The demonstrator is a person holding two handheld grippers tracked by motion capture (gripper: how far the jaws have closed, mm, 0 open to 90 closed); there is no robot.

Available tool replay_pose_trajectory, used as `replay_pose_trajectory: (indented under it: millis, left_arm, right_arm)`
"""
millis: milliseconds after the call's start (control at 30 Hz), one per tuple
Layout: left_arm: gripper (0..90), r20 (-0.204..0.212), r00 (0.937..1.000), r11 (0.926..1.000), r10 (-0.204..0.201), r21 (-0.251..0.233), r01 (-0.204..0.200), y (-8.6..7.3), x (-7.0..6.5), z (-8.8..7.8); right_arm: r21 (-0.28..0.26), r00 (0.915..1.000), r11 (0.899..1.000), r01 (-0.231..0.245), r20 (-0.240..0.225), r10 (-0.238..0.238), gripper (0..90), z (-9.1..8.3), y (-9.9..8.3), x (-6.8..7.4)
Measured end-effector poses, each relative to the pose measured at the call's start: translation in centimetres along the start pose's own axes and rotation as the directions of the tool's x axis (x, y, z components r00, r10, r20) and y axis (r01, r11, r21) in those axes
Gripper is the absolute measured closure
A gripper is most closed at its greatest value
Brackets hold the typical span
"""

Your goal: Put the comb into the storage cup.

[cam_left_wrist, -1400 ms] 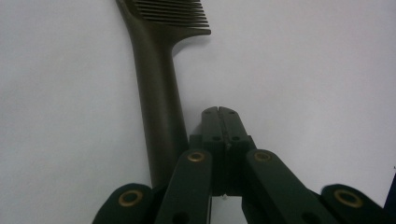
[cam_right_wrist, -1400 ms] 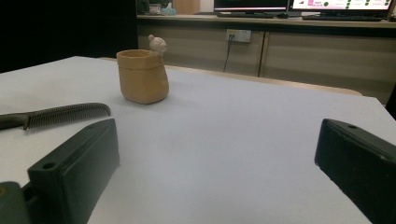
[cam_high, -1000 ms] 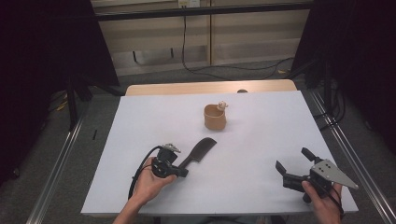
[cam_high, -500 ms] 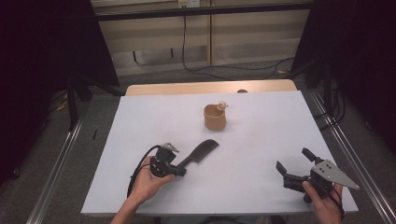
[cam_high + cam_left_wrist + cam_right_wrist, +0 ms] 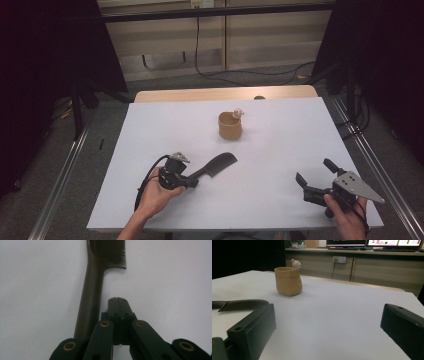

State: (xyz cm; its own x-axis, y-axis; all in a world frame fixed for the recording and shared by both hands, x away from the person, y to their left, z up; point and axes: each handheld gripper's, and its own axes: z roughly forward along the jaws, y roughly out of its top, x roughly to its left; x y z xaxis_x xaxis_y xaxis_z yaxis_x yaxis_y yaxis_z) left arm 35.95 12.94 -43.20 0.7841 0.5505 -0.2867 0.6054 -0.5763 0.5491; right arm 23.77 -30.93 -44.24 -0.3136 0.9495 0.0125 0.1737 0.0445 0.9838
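High view: the white table [image 5: 280, 150] spreads wide, with a tan pot [image 5: 230, 125] standing at its middle toward the far side. Nearer the person lies a dark comb [image 5: 215, 166], flat, handle toward the left gripper [image 5: 192, 181]. Left gripper view shows those jaws pressed together with nothing between them, the comb's handle just beside them. The right gripper [image 5: 314, 177] rests at the near right, jaws spread wide and empty.

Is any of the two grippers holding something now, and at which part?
Nothing is held. The left gripper is shut beside the comb handle, not on it; the right gripper is open.
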Motion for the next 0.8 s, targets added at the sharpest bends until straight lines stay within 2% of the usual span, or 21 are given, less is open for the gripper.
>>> replay_pose_trajectory:
  millis: [67,133,200,333,533,700,733,800]
  left_arm:
    - [90.0,0.021,0.9998,0.9995,0.0,-0.03,0.001,0.1,-0.2,-0.1]
    - [90.0,0.022,0.9997,0.9984,0.013,-0.056,-0.011,0.2,-0.3,-0.5]
    - [90.0,0.033,0.9992,0.9946,0.024,-0.102,-0.021,0.3,-0.3,-1.0]
    - [90.0,0.016,0.9982,0.9849,0.058,-0.164,-0.054,0.4,-0.3,-1.8]
    - [81.4,0.001,0.9955,0.9764,0.095,-0.195,-0.093,0.5,-0.6,-2.2]
    - [56.0,-0.016,0.9961,0.9671,0.086,-0.239,-0.088,0.6,-0.8,-2.8]
    - [47.4,-0.018,0.9966,0.9655,0.081,-0.247,-0.082,0.6,-0.9,-2.9]
    - [38.7,-0.016,0.9971,0.9602,0.074,-0.269,-0.076,0.6,-0.8,-3.2]
  right_arm:
    - [0.0,1.0,1.0,0.0,0.001,0.0,0.0,0.0,0.0,0.0]
    - [0.0,1.0,1.0,0.001,0.0,-0.001,0.0,0.0,0.0,0.0]
    - [-0.001,1.0,1.0,0.001,0.001,-0.001,0.0,0.0,0.0,0.0]
    - [0.0,1.0,1.0,0.0,0.0,0.0,0.0,0.0,0.0,0.0]
    - [0.0,1.0,1.0,-0.002,0.003,0.002,0.0,0.0,0.0,0.0]
    - [-0.001,1.0,1.0,-0.002,0.001,0.002,0.0,0.0,0.0,-0.1]
    - [-0.001,1.0,1.0,-0.005,0.002,0.005,0.0,0.0,0.0,-0.1]
    - [0.0,1.0,1.0,-0.002,0.0,0.002,0.0,0.0,0.0,-0.1]
